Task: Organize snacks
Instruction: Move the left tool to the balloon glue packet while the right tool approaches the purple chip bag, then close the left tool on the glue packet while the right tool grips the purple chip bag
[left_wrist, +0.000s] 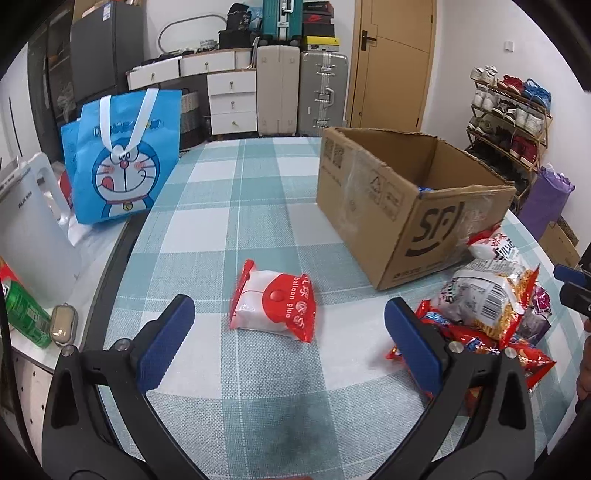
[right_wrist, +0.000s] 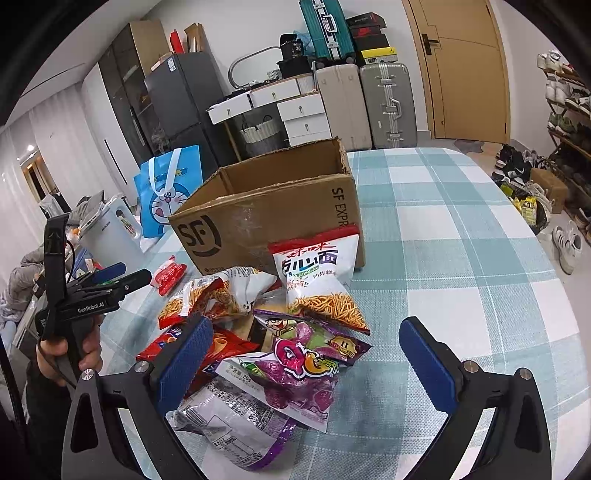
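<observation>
On the table (left_wrist: 258, 192), spread with a teal-and-white checked cloth, an open cardboard box (left_wrist: 402, 206) stands at about 1 o'clock from the left gripper (left_wrist: 288, 325), its flaps up and an "SF" mark on the near side. The left gripper hangs over the cloth with its blue-padded fingers (left_wrist: 166, 343) spread wide and nothing between them. Straight ahead at 12 o'clock, just beyond the fingertips, lies a red-and-white snack packet (left_wrist: 275, 301) printed "balloon glue", flat on the cloth and apart from the box. At 3 o'clock sits the snack pile (left_wrist: 487, 306), touching the box's near corner. In the right wrist view the right gripper (right_wrist: 306, 354) is likewise wide open, holding nothing, poised over that pile: a purple packet (right_wrist: 295, 369) lies between its fingers, a white bag of crispy noodle sticks (right_wrist: 317, 277) leans against the box at 12 o'clock, and red packets (right_wrist: 207, 347) lie at 10 o'clock under the left-hand finger. A hand (right_wrist: 70, 350) grips the handle of the left gripper at 9 o'clock. A blue cartoon tote bag (left_wrist: 122, 158) stands at 10 o'clock in the left wrist view, off the cloth, with a green can (left_wrist: 26, 314) at 8 o'clock.
</observation>
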